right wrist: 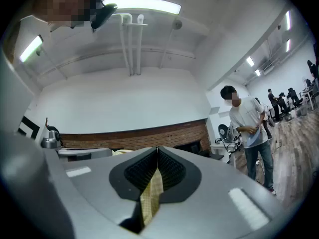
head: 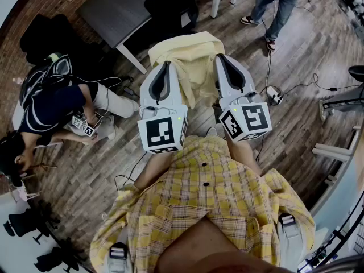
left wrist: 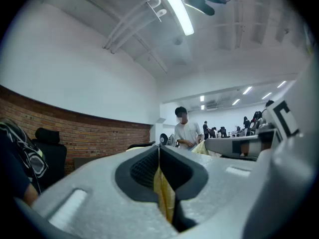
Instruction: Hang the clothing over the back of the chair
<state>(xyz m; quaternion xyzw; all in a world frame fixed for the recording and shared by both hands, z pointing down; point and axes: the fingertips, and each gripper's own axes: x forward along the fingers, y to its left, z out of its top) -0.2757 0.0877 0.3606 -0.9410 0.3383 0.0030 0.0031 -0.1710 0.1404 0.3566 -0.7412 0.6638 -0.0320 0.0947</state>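
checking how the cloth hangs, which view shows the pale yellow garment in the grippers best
The head view: the pale yellow garment shows broadly there, spread between the left gripper and the right gripper. Each gripper view shows only a thin strip of it pinched between shut jaws.

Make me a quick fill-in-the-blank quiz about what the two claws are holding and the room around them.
1. The left claw and the right claw are both ___ on the plaid shirt.
2. The plaid shirt is mainly ___ in colour.
3. Its buttons are ___.
4. The floor is laid with ___ planks.
Missing words: shut; yellow; black; wooden.
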